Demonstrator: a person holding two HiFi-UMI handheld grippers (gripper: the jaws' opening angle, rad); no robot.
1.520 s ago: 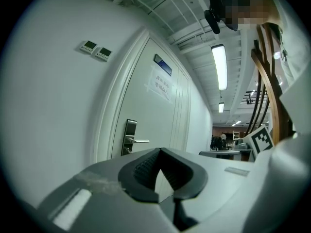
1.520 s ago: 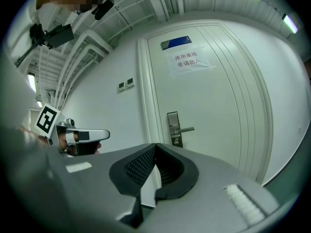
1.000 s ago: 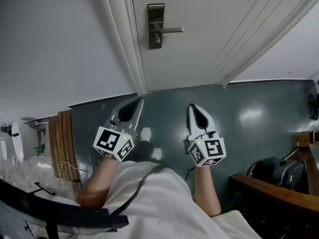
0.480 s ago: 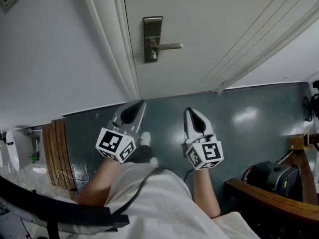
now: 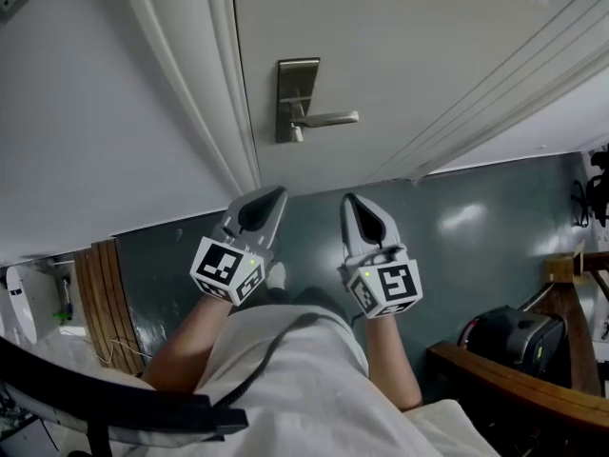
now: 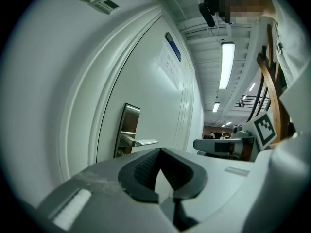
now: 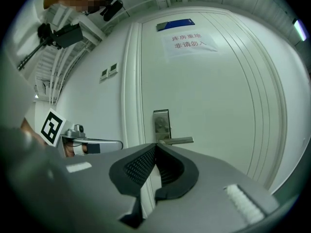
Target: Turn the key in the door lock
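Both of your tongs are closed and empty. The left tongs (image 5: 273, 196) have their tips pressed together with nothing between them, and the right tongs (image 5: 348, 201) look the same in their own view. Both are held level and point at the door (image 5: 400, 46), well short of it.

The lock plate (image 5: 297, 100) lies ahead of the tongs and higher than their tips. In the head view it sits between the two pairs, a little closer to the left pair's line. In the right gripper view it stands just above the tips, almost dead ahead. In the left gripper view it sits off to one side of the tips. So I judge the right tongs better lined up for a straight reach, though neither pair is clearly nearer.

The plate's long axis runs upright on the door. The lever (image 5: 328, 119) sticks out level from it, away from the door frame and toward your right tongs' side. Just under the lever's root is a small bright nub that I take to be the key (image 5: 298, 133). It is too small to tell which way its bow is turned.

The coming move depends on height and on that lever. You need to open one pair, then come in beneath the lever and onto the nub without catching the lever.
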